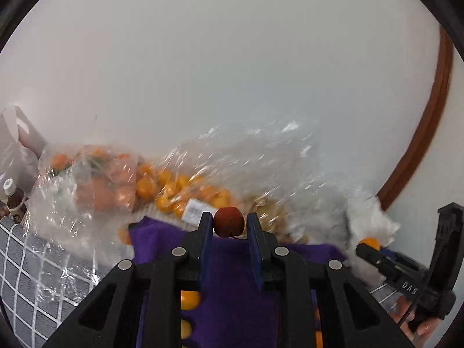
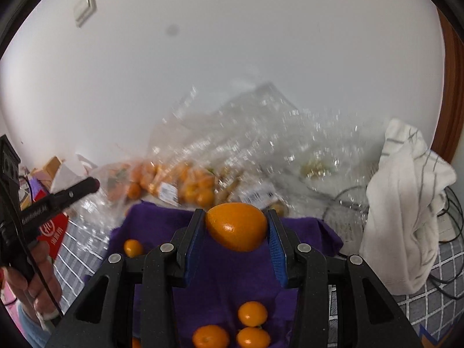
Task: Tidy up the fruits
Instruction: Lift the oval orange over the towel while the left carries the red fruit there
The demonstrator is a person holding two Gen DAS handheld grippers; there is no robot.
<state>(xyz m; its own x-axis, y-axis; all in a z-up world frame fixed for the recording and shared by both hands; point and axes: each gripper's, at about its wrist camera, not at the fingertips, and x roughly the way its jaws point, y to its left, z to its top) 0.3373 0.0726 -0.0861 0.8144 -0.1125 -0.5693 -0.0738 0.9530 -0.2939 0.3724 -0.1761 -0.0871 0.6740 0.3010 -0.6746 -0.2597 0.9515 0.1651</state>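
My left gripper (image 1: 229,222) is shut on a small red fruit (image 1: 228,221) and holds it above a purple cloth (image 1: 232,275). My right gripper (image 2: 236,226) is shut on an orange kumquat (image 2: 236,226) above the same purple cloth (image 2: 226,275). Several loose kumquats (image 2: 252,313) lie on the cloth under the right gripper. One kumquat (image 1: 190,300) shows under the left gripper. Clear plastic bags of oranges (image 1: 174,188) lie behind the cloth, and they also show in the right wrist view (image 2: 188,185).
A grey checked tablecloth (image 1: 26,275) covers the table. A bottle (image 1: 11,197) stands at far left. A white towel (image 2: 406,208) and black cables (image 2: 342,203) lie at right. A red packet (image 2: 55,232) lies left. A white wall stands behind.
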